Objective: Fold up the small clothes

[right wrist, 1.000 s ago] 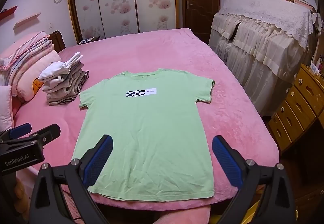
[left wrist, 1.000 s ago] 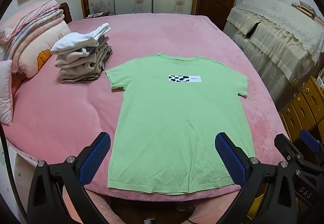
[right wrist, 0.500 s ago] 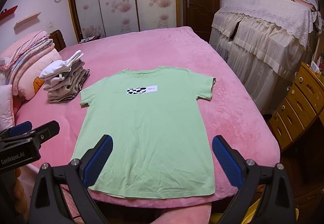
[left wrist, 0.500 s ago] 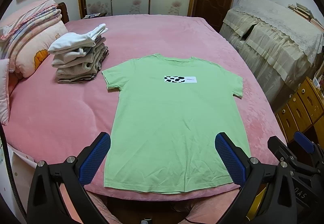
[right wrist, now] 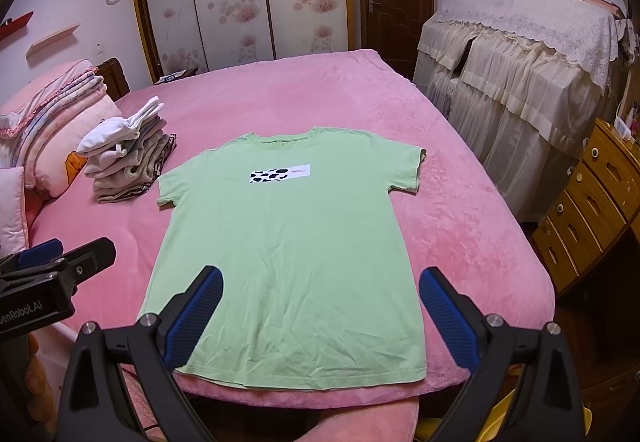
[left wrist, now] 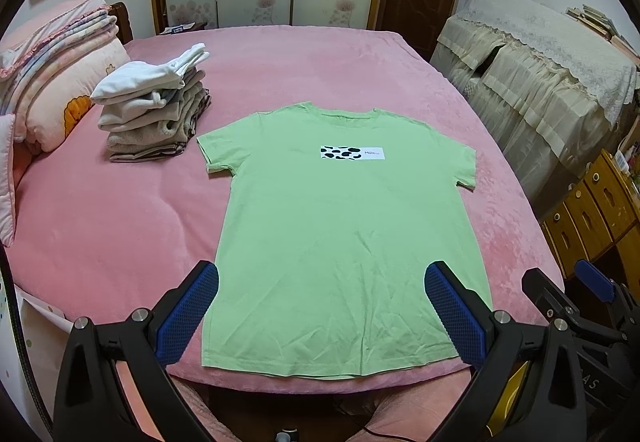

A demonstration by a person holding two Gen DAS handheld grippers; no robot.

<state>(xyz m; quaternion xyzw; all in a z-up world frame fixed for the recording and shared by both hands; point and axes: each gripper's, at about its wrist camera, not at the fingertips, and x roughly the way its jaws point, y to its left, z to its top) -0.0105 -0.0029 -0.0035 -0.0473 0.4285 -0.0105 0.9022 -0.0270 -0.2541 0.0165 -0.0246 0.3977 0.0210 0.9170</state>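
Observation:
A light green T-shirt [left wrist: 340, 234] with a black-and-white spotted chest label lies flat, front up, on the pink bed, hem toward me; it also shows in the right wrist view [right wrist: 296, 250]. My left gripper [left wrist: 320, 282] is open and empty, held above the shirt's hem. My right gripper [right wrist: 320, 286] is open and empty, also above the hem. The right gripper shows at the far right of the left wrist view [left wrist: 576, 298]; the left gripper shows at the far left of the right wrist view [right wrist: 52, 262].
A stack of folded clothes [left wrist: 154, 114] with a white piece on top sits on the bed left of the shirt. Pillows and quilts [left wrist: 52, 74] lie at far left. A lace-covered cabinet [right wrist: 520, 54] and a wooden dresser [right wrist: 592, 210] stand right of the bed.
Both grippers have drawn back and risen slightly, so the shirt sits a little farther off in both views. The shirt and the stack have not moved.

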